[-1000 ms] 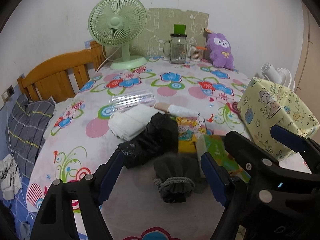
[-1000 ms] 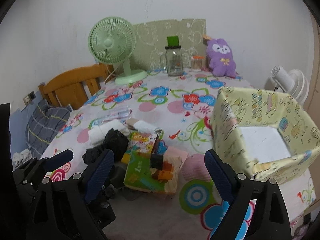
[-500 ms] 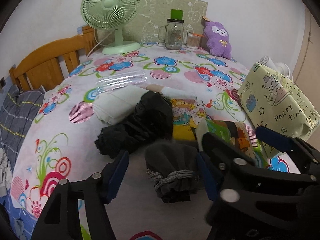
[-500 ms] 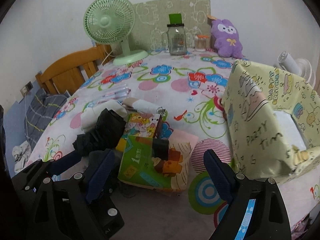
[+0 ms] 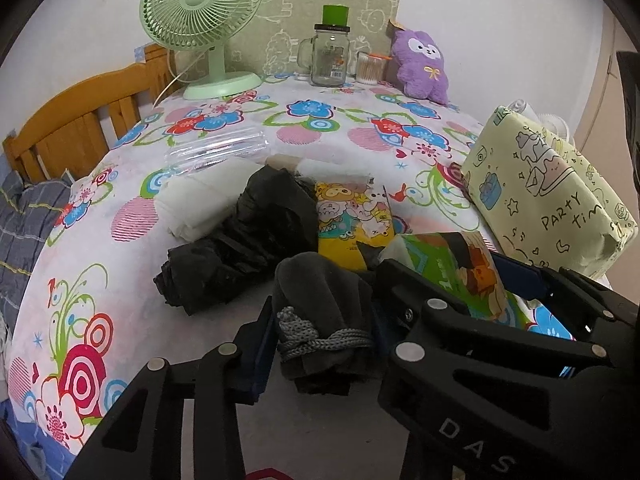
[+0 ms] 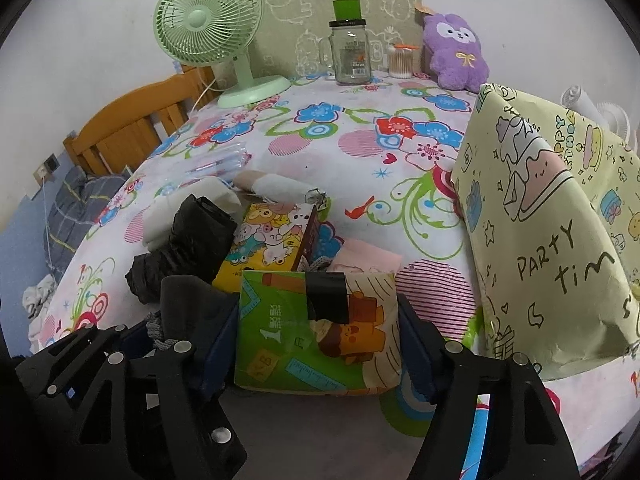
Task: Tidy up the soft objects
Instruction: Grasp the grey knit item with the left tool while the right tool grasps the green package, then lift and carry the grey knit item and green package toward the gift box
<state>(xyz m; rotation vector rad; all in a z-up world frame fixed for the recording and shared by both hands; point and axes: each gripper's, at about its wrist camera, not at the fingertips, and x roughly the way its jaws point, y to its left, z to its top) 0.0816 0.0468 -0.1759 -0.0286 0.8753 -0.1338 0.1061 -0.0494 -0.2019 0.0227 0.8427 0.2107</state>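
Behind the right gripper (image 5: 520,312), green tissue pack (image 5: 460,268) half hidden

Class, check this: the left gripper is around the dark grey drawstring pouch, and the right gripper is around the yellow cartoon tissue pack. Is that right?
Not quite. The left gripper is indeed closing around the dark grey drawstring pouch, but the right wrist view shows the right gripper closing around the green tissue pack; the yellow cartoon tissue pack lies behind it, untouched.

Bedroom: wooden bed frame (image 5: 76,120), plush toy (image 5: 422,66).
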